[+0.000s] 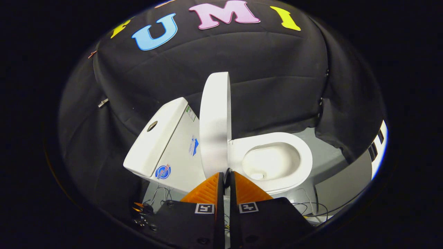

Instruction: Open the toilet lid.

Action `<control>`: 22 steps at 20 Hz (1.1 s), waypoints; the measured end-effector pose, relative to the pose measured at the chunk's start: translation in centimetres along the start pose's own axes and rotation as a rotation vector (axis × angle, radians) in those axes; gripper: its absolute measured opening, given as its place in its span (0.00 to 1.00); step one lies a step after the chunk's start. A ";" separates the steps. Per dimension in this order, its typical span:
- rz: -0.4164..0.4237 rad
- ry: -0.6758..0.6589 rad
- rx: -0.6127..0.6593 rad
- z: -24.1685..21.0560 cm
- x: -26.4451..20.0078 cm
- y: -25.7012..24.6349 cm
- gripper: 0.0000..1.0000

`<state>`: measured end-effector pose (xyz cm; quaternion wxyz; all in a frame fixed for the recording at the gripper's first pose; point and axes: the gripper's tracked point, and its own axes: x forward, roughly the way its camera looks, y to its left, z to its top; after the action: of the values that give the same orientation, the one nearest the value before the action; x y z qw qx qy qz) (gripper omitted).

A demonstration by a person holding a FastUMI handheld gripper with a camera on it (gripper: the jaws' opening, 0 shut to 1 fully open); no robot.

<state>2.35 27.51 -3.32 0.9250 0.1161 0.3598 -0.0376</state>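
Two fingers of gripper (pixel 225 177) nearly pressed together, low centre; lid (pixel 214 121) raised upright, likely to drop if unsupported.

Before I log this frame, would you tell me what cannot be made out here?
- Gripper: fingers nearly closed just below the raised white plastic toilet lid; whether they pinch its lower edge is hidden by the fingers themselves.
- Lid hinge: covered by lid and fingertips.
- Stickers on the white ceramic tank: too small to make out.
- Toilet's base: blocked by the gripper body.
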 end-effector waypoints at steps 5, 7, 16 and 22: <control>-0.034 0.005 -0.051 0.0 0.4 2.8 0.12; -0.057 0.008 -0.084 -0.1 0.5 3.9 0.13; -0.171 0.034 -0.165 -0.7 1.5 7.9 0.13; -0.192 0.038 -0.210 -0.9 2.2 10.1 0.15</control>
<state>4.91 37.55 -3.57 0.9172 -0.0159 0.3886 -0.0861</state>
